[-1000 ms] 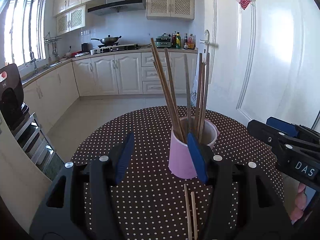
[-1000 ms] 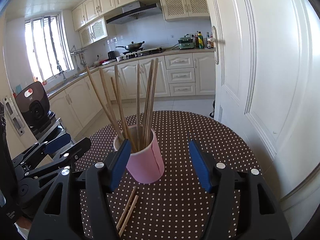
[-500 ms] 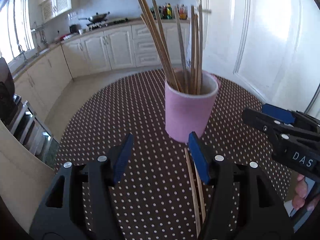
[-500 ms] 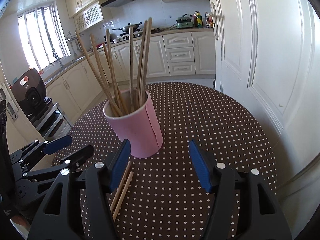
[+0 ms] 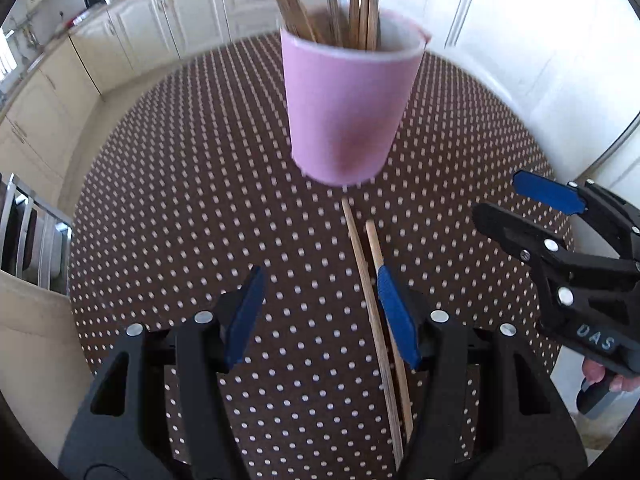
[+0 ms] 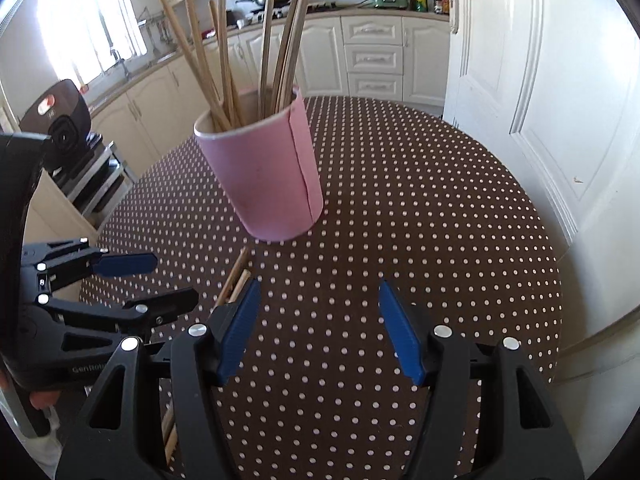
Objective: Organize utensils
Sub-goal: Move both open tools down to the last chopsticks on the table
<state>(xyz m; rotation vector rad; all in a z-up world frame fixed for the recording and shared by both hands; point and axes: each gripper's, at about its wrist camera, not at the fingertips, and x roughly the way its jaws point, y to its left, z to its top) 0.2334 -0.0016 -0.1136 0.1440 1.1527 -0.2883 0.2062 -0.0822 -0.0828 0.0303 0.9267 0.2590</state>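
A pink cup (image 5: 344, 112) (image 6: 268, 176) stands upright on the brown dotted table (image 5: 192, 208) (image 6: 420, 208) and holds several wooden chopsticks (image 6: 224, 60). Two loose chopsticks (image 5: 370, 280) (image 6: 236, 276) lie side by side on the cloth just in front of the cup. My left gripper (image 5: 320, 312) (image 6: 160, 280) is open and tilted down over them. One stick runs just inside its right finger, the other passes under that finger. My right gripper (image 6: 320, 324) (image 5: 508, 204) hovers to the right of the sticks, its jaws opening with nothing between them.
A white panelled door (image 6: 540, 80) stands close behind the table's right edge. Cream kitchen cabinets (image 6: 372, 56) line the far wall. A black appliance (image 6: 60, 128) sits on a metal rack off the table's left side. A hand (image 5: 600, 372) holds the right gripper.
Both grippers have sunk and tipped down toward the table. The cup has risen in both views, and the loose chopsticks now lie under my left gripper's fingers.
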